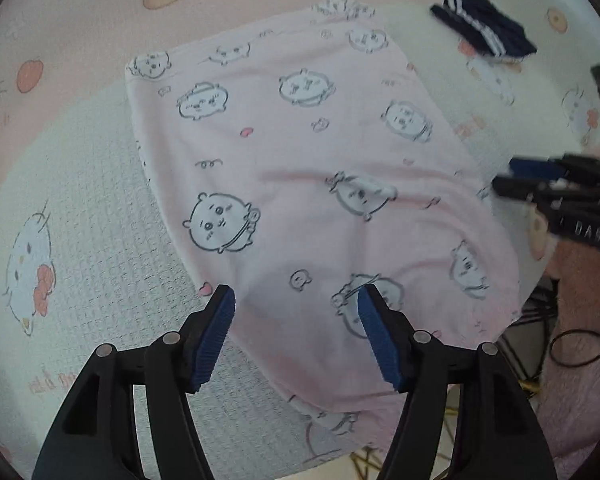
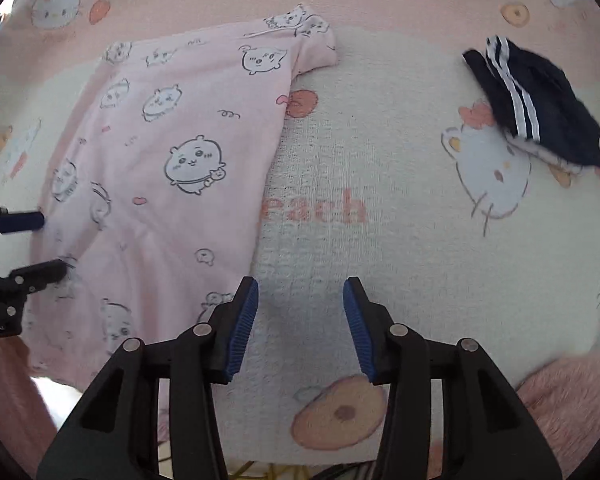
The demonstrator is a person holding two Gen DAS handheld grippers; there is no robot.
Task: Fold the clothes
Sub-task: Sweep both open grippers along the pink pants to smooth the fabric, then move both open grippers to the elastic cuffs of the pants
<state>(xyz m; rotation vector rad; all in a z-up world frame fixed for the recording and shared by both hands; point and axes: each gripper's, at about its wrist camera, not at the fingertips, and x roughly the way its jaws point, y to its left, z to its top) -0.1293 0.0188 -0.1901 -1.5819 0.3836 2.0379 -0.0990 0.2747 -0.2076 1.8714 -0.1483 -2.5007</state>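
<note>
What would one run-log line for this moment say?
task: fold clothes | pink garment: flat on blanket | dark folded item: set aside | left gripper: open, empty | right gripper: open, empty

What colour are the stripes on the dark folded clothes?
White, on the navy folded garment; clearest in the right wrist view.

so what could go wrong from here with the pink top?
1. The pink top overhangs the near edge of the blanket; a tug could drag it off.
2. Both the left gripper and the right gripper are open and hold nothing, so the half-made fold may spring back.
3. The sleeve sticks out at the far corner and could bunch in the next fold.
</note>
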